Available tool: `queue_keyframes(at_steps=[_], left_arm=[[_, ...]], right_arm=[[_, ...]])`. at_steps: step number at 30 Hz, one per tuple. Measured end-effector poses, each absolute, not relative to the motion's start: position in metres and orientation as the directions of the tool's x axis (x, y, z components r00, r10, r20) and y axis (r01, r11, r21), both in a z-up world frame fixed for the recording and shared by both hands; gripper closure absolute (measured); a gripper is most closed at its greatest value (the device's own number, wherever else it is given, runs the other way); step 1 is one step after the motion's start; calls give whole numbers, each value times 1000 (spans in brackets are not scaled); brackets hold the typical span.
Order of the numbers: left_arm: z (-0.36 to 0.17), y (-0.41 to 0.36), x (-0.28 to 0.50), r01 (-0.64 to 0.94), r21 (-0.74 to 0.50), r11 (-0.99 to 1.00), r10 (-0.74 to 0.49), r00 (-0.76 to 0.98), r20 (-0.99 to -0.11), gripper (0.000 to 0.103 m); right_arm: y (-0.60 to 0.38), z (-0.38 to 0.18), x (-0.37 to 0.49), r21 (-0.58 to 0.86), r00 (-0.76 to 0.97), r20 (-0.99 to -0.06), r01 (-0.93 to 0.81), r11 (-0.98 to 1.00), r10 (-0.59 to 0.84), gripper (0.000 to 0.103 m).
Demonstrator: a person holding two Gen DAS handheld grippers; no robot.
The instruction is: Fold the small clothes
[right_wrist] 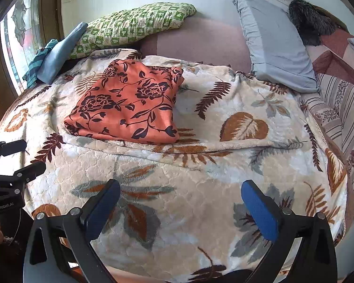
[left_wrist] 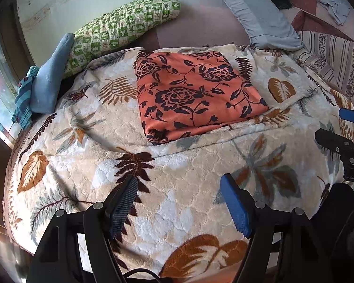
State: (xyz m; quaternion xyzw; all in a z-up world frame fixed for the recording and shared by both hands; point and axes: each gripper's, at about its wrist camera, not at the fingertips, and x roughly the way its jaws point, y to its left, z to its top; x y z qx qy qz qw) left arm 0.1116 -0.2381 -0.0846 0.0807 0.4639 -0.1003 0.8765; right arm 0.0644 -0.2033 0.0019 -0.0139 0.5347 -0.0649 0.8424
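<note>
Plush bedding fills both views: a thick cream blanket (left_wrist: 177, 188) with an embossed, quilted-looking pile and a print of brown, rust and grey leaves covers the bed. On it, toward the far side, lies the folded orange cloth (left_wrist: 195, 94), a thin, smooth, slightly shiny fabric printed with dark navy roses and trailing vines. It is folded into a rough rectangle of several layers, its near edge rounded where the fabric doubles over, its top mostly flat with a few soft creases. Nothing touches it.

Both tools hover over the blanket nearer the camera, well apart from the cloth. The left gripper (left_wrist: 179, 202) has its fingers spread wide with nothing between them; the black arms carry blue, finely textured pads (left_wrist: 236, 207). The right gripper (right_wrist: 180, 210) likewise stands wide apart and empty.

Beyond the cloth, a puckered green-and-cream checked pillow (left_wrist: 125, 26) leans by the wall, with a soft blue towel (left_wrist: 52, 75) against its end. A pale grey-blue pillow (right_wrist: 276, 44) with a frilled edge lies to the right, next to a striped floral sheet (right_wrist: 342, 108)
</note>
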Motion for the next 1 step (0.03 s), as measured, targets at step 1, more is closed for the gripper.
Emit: queue_keyframes(at_steps=[1], left_arm=[[-82, -239, 111, 250, 49, 967, -103, 557, -824, 30]], right_arm=[[-203, 2, 64, -94, 420, -899, 98, 991, -126, 0]])
